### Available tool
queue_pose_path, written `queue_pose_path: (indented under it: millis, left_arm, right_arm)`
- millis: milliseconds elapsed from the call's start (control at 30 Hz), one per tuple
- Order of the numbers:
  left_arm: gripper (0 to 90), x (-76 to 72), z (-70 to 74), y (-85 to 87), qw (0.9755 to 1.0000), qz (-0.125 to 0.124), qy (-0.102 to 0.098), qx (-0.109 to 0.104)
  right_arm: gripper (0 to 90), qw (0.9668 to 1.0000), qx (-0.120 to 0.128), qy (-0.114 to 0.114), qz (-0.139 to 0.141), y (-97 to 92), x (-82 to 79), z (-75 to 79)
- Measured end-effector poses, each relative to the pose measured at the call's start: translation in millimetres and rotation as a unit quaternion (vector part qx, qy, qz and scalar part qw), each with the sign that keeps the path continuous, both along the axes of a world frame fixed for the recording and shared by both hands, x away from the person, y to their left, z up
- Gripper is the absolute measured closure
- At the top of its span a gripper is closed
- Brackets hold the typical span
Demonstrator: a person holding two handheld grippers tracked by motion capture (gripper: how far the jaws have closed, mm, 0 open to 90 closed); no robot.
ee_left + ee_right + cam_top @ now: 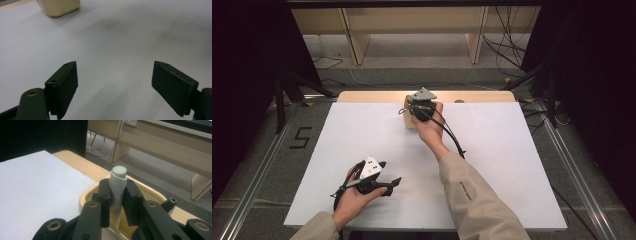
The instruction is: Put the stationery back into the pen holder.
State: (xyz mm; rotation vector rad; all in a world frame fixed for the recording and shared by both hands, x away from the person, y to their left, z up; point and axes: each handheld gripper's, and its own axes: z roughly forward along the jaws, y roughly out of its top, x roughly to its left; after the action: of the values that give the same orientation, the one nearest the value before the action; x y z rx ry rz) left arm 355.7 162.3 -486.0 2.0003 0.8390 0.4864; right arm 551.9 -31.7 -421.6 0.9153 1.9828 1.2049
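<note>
At the far edge of the desk (362, 150), the right gripper (117, 195) has its fingers (132, 200) clenched on a white tube (118, 186), held upright over the open mouth of a cream-coloured container (86, 197). The container stands where the white sheet gives way to the bare wooden strip along the desk's far edge, about midway between the far corners; in the high view the right gripper (421, 102) sits directly over it.

The risk from here looks like a slip or a tip. The fingers grip the tube low on its smooth round body, so a slight twist of the hand could let it swivel between the pads or slide down. Should the tube catch the rim on the way, it could drag or topple the light-looking container, which stands close to the edge with the floor just beyond. A dark-tipped object (169, 202) leans at the container's far side and could be jostled too.

The tube is a plain white cylinder, matte, with a pale green flat cap or plug at its top; no label can be made out.

The left gripper (377, 176) rests near the desk's near-left corner, its fingers (63, 87) released and wide apart over the bare sheet.
</note>
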Motion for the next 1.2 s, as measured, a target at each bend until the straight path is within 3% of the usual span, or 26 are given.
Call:
queue_pose_path:
  millis: [800,1200]
  left_arm:
    - [20.7,0.3,0.0,0.4,1.0000,0.000,0.001,0.001]
    - [20.6,0.5,-0.1,0.5,1.0000,0.000,0.001,0.000]
  right_arm:
    - [71.5,1.0000,0.002,0.009,0.001,1.5,-0.9,-2.8]
    - [58.0,1.0000,0.006,0.007,0.001,2.4,-6.8,1.4]
